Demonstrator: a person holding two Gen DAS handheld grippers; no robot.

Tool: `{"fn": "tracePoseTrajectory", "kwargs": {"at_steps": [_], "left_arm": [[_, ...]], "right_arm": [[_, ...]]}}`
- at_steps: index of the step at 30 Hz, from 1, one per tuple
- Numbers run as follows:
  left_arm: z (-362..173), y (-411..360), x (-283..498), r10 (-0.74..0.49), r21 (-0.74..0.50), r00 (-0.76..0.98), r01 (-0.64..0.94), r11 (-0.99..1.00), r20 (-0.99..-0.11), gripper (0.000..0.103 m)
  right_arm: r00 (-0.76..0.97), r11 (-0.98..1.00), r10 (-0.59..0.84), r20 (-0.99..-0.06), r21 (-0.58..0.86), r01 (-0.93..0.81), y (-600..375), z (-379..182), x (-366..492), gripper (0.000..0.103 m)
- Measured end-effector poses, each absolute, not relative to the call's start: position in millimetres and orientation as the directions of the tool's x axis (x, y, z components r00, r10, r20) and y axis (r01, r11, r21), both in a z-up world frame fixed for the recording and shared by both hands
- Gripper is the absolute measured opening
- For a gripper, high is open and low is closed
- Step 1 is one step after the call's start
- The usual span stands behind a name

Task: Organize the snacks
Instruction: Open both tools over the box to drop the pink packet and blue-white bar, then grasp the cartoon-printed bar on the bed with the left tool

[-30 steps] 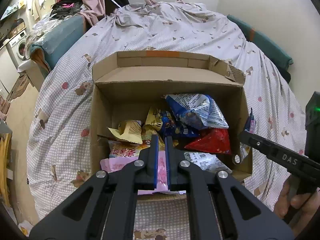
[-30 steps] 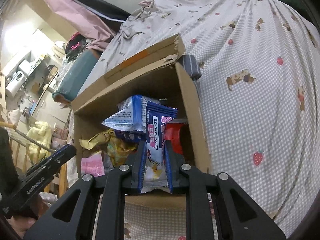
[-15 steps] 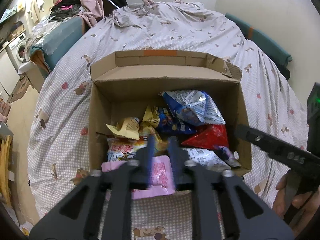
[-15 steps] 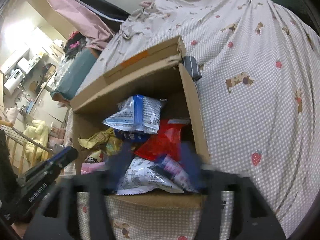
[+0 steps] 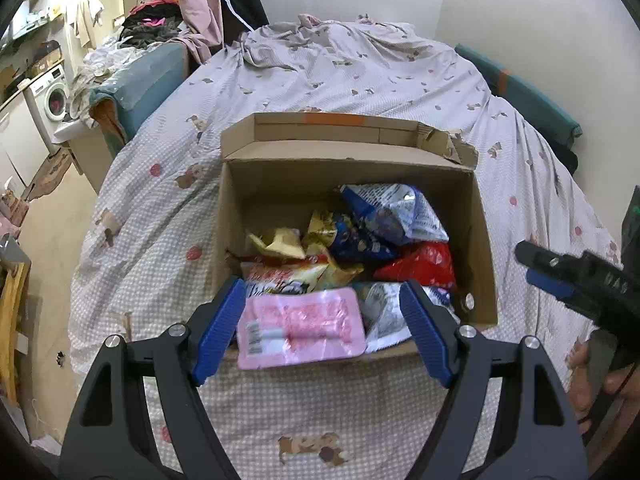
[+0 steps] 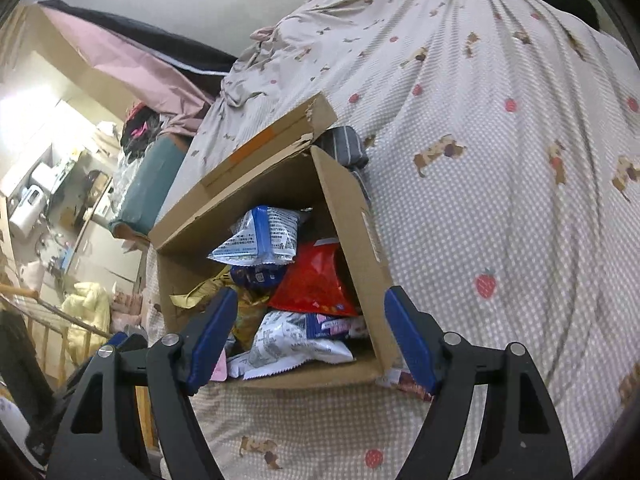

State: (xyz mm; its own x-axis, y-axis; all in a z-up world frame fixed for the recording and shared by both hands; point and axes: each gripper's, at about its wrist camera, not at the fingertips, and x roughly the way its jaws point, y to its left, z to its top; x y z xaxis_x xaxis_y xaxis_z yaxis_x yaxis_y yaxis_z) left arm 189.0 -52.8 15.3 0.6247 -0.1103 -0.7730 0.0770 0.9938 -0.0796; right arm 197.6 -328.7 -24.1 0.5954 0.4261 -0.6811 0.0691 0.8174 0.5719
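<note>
An open cardboard box (image 5: 352, 168) stands on the bed, filled with snack bags: a blue-and-white bag (image 5: 396, 212), a red bag (image 5: 424, 264), yellow packets (image 5: 280, 240). A pink packet (image 5: 300, 328) lies flat over the box's near edge, between the jaws of my left gripper (image 5: 322, 286), which are opening, and no pad touches it. My right gripper (image 6: 310, 292) is open over the box's near right corner and holds nothing. Below it, a purple-and-white wafer packet (image 6: 332, 326) rests on a white bag (image 6: 296, 344) inside the box.
The bed's patterned sheet (image 5: 320, 412) surrounds the box. A grey striped item (image 6: 346, 146) sits behind its far right corner. A small wrapper (image 6: 408, 384) lies on the sheet by the near right corner. Floor, a washing machine (image 5: 52, 96) and clutter are off to the left.
Both grippers were shut on packets and have opened. The pink packet dropped onto the box's near edge and the wafer packet fell inside. Both grippers have drawn back a little from the box.
</note>
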Motion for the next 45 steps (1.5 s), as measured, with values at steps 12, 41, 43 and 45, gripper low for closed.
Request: {"fn": "tracePoseTrajectory", "kwargs": {"at_steps": [12, 41, 43, 45], "left_arm": [[-50, -38, 154, -0.14, -0.131, 0.481, 0.053, 0.99, -0.865, 0.079], [-174, -158, 208, -0.054, -0.042, 0.515, 0.035, 0.999, -0.856, 0.1], [-172, -156, 211, -0.055, -0.059, 0.524, 0.01, 0.998, -0.85, 0.1], [-174, -159, 214, -0.068, -0.065, 0.516, 0.024, 0.998, -0.854, 0.098]], "right_arm": [[0.566, 0.758, 0.438, -0.698, 0.626, 0.185, -358, -41, 149, 0.079], [0.451, 0.683, 0.5, -0.739, 0.657, 0.319, -375, -87, 155, 0.079], [0.447, 0.685, 0.499, -0.742, 0.654, 0.32, -374, -88, 155, 0.079], [0.443, 0.686, 0.499, -0.745, 0.652, 0.323, -373, -89, 155, 0.079]]}}
